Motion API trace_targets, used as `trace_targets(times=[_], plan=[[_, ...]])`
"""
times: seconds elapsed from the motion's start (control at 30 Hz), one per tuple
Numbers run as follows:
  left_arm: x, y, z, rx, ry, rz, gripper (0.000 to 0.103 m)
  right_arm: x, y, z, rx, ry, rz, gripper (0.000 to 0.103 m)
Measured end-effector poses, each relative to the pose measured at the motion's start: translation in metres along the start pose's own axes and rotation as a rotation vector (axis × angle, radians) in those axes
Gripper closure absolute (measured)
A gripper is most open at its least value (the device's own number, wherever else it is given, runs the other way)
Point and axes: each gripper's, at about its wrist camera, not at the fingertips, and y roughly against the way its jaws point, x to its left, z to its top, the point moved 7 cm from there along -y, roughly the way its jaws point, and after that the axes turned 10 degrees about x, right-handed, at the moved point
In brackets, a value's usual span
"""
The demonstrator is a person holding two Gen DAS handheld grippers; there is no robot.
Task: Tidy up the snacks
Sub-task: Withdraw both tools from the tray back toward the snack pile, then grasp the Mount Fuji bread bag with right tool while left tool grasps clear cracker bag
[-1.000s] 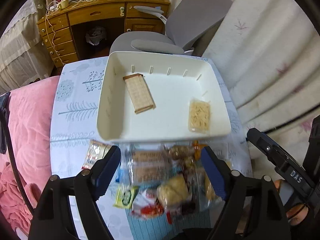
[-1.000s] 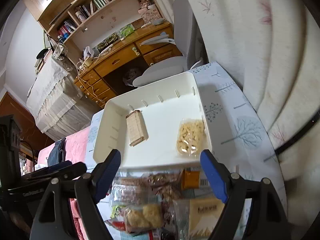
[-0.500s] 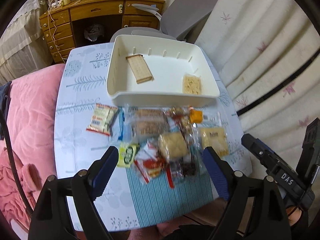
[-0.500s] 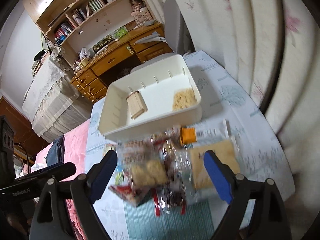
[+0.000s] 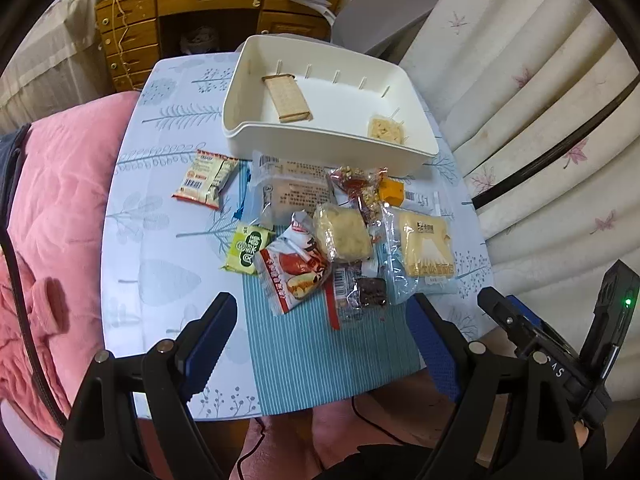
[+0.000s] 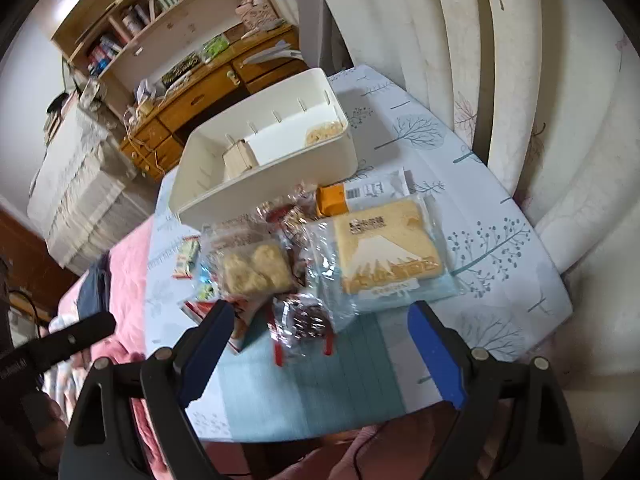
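A white bin [image 5: 316, 142] [image 6: 280, 176] stands at the far side of the small table. It holds a brown cracker pack [image 5: 287, 98] on the left and a pale snack pack [image 5: 385, 129] on the right. Several wrapped snacks lie piled in front of it, among them a yellow cake pack [image 5: 426, 250] [image 6: 386, 252], a puffed-rice square [image 5: 343, 233] [image 6: 256, 268], a red packet [image 5: 294, 270] and a green packet [image 5: 248, 249]. My left gripper [image 5: 324, 340] is open and empty above the near table edge. My right gripper [image 6: 320, 344] is open and empty, near the dark wrapped snack [image 6: 306, 320].
A pink quilt [image 5: 52, 216] lies left of the table. A curtain [image 5: 520, 92] hangs on the right. A grey chair [image 5: 384, 12] and a wooden desk [image 5: 208, 4] stand behind the bin. The right gripper's body [image 5: 560, 360] shows low right in the left wrist view.
Both grippers have drawn back from the bin toward the near table edge, so the whole snack pile now shows. Both stay open and empty.
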Motion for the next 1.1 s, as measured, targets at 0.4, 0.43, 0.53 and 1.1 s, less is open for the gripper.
trace_targets(times=[0.4,0.43,0.53,1.1], plan=[[-0.011,-0.029,0.009,0.038,0.165,0.049,0.018,-0.021,-0.024,0.015,0.103,0.329,-0.079,0.014],[-0.013,-0.032,0.012,0.04,0.179,0.055,0.018,-0.022,-0.026,0.017,0.108,0.356,-0.083,0.014],[-0.018,-0.04,0.017,0.047,0.209,0.072,0.018,-0.023,-0.033,0.024,0.131,0.477,-0.109,0.013],[-0.036,-0.113,0.044,0.2,0.361,0.234,0.017,-0.034,-0.094,0.043,0.277,0.958,-0.154,0.004]])
